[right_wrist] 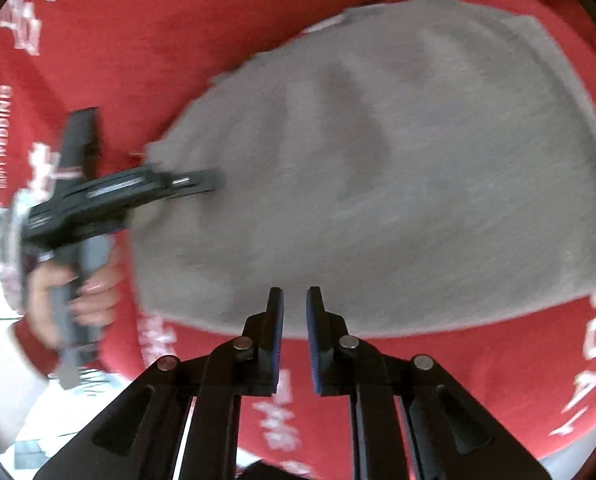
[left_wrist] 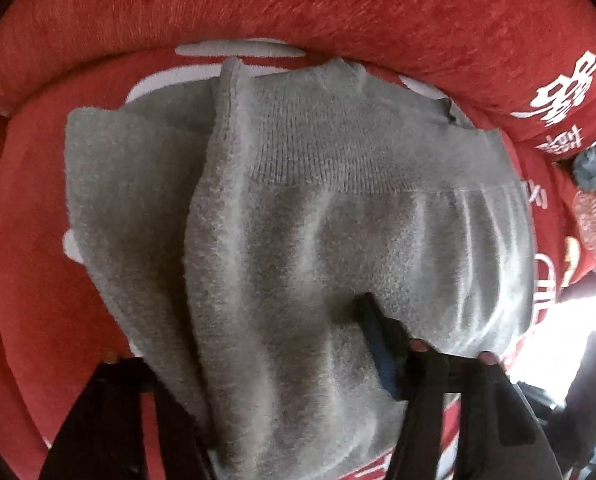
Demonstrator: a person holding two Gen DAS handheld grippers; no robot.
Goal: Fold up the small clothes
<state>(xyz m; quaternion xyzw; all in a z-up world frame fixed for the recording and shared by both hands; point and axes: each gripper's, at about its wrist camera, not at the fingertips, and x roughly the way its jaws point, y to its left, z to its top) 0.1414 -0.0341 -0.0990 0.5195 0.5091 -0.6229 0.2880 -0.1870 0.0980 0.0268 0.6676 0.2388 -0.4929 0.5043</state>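
Note:
A grey knit garment [left_wrist: 338, 200] lies spread on a red cover [left_wrist: 26, 240]. In the left wrist view a thick fold of it rises between the jaws of my left gripper [left_wrist: 294, 312]. The right finger [left_wrist: 372, 320] presses into the cloth and the left finger is hidden under it. In the right wrist view the same garment [right_wrist: 398, 160] fills the middle, with one left-gripper finger [right_wrist: 194, 181] on its left edge and a hand [right_wrist: 94, 284] on the handle. My right gripper [right_wrist: 295, 292] hovers over the garment's near hem, shut with only a thin slit and nothing between the pads.
The red cover [right_wrist: 458, 380] carries white lettering. A red bolster [left_wrist: 298, 8] runs along the back. A blue-grey heap of cloth [left_wrist: 594, 172] lies at the far right. Bright light falls past the cover's edge at the lower right.

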